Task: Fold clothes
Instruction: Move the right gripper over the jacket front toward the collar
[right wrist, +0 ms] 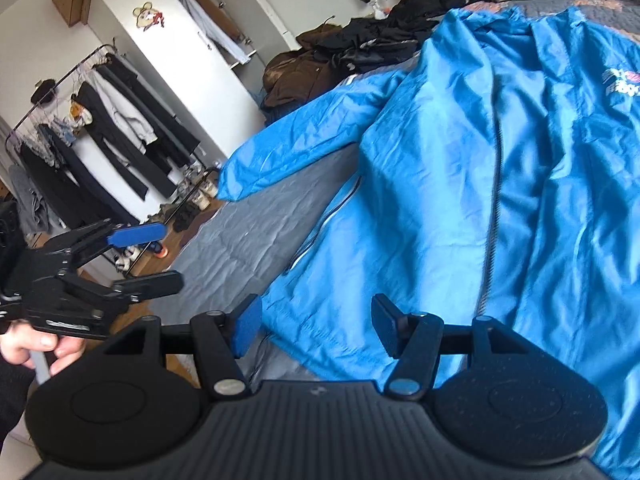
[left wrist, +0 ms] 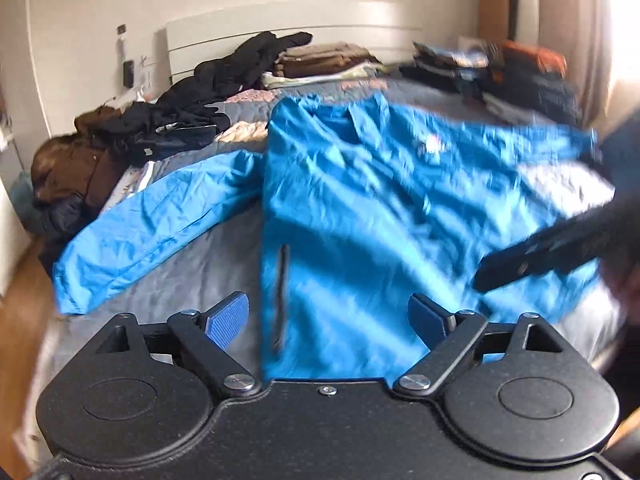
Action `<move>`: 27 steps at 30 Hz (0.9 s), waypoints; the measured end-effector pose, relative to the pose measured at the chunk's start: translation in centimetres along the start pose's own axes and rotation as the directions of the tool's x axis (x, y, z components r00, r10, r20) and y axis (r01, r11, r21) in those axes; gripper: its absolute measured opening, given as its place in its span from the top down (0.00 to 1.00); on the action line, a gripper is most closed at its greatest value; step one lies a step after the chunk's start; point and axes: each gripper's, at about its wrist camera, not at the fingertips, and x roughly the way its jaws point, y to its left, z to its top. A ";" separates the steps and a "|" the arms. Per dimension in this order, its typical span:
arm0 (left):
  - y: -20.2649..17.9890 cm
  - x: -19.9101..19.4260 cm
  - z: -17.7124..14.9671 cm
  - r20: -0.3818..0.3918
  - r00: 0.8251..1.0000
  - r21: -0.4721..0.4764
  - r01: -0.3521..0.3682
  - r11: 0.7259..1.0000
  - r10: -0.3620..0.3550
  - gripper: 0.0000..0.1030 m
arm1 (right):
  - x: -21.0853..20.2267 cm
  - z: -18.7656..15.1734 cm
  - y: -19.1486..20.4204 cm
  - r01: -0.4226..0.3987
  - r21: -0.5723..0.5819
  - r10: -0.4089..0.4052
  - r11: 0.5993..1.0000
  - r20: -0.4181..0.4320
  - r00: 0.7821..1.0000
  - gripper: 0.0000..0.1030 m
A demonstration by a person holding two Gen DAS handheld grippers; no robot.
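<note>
Your left tool [right wrist: 148,258] is hanging spread and empty off the bed's [right wrist: 248,236] edge. Your right tool [right wrist: 316,326] is gaping, gripping nothing, above the blue jacket [right wrist: 440,184] lying flat on the bed.

Left gripper [left wrist: 328,316], black linkage with blue ribbed pads: jaws stand wide apart, nothing between them. In the right wrist view the same left gripper [right wrist: 160,256] sits at the left edge, rolled so one finger is above the other, pointing right; bare hand [right wrist: 36,344] curled round its handle below. Right gripper [right wrist: 316,328], same build: jaws parted, nothing pinched between the pads. One of its fingers [left wrist: 536,264] enters the left wrist view from the right, blurred.
</note>
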 end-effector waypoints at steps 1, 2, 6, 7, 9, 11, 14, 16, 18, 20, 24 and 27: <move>-0.3 0.4 0.9 0.006 1.000 -0.013 0.005 1.000 -0.005 0.15 | -0.2 0.5 -0.6 0.006 0.004 -0.006 1.000 0.009 1.000 0.42; -0.6 0.9 1.9 0.010 1.000 -0.025 0.010 1.000 -0.009 0.14 | -0.4 1.1 -1.2 0.010 0.008 -0.011 1.000 0.019 1.000 0.42; -0.9 3.2 6.0 0.043 0.999 -0.115 0.027 0.993 -0.022 0.14 | -1.1 3.7 -3.7 0.048 0.019 -0.050 0.999 0.068 0.996 0.41; -0.8 3.7 6.9 0.056 0.998 -0.147 0.039 0.988 -0.031 0.14 | -1.1 4.5 -4.4 0.058 0.021 -0.059 0.998 0.076 0.995 0.40; -0.4 4.6 8.5 0.082 0.996 -0.214 0.062 0.975 -0.046 0.14 | -0.9 6.2 -5.7 0.074 0.024 -0.075 0.997 0.085 0.993 0.38; 0.0 5.4 9.6 0.100 0.994 -0.274 0.074 0.959 -0.048 0.14 | -0.6 7.8 -7.1 0.085 0.029 -0.088 0.996 0.092 0.992 0.37; 0.3 6.3 9.8 0.143 0.989 -0.338 0.086 0.937 -0.039 0.11 | 0.4 10.4 -8.9 0.101 0.022 -0.103 0.995 0.095 0.990 0.37; 0.3 7.1 9.4 0.161 0.986 -0.353 0.089 0.931 -0.033 0.11 | 1.3 12.2 -10.1 0.098 0.022 -0.099 0.995 0.100 0.990 0.37; 0.3 7.9 9.2 0.167 0.985 -0.336 0.092 0.937 -0.037 0.11 | 2.5 14.0 -11.3 0.089 0.030 -0.092 0.996 0.111 0.990 0.37; 0.4 8.6 8.6 0.178 0.983 -0.322 0.100 0.941 -0.044 0.11 | 3.7 15.7 -12.5 0.084 0.028 -0.087 0.996 0.126 0.988 0.37; 0.8 10.4 8.6 0.179 0.983 -0.311 0.101 0.945 -0.046 0.11 | 6.9 18.9 -15.1 0.072 0.020 -0.074 0.997 0.120 0.990 0.37; 1.0 11.5 8.6 0.223 0.971 -0.325 0.161 0.932 -0.090 0.11 | 10.0 21.2 -16.9 0.077 -0.010 -0.076 0.997 0.106 0.991 0.37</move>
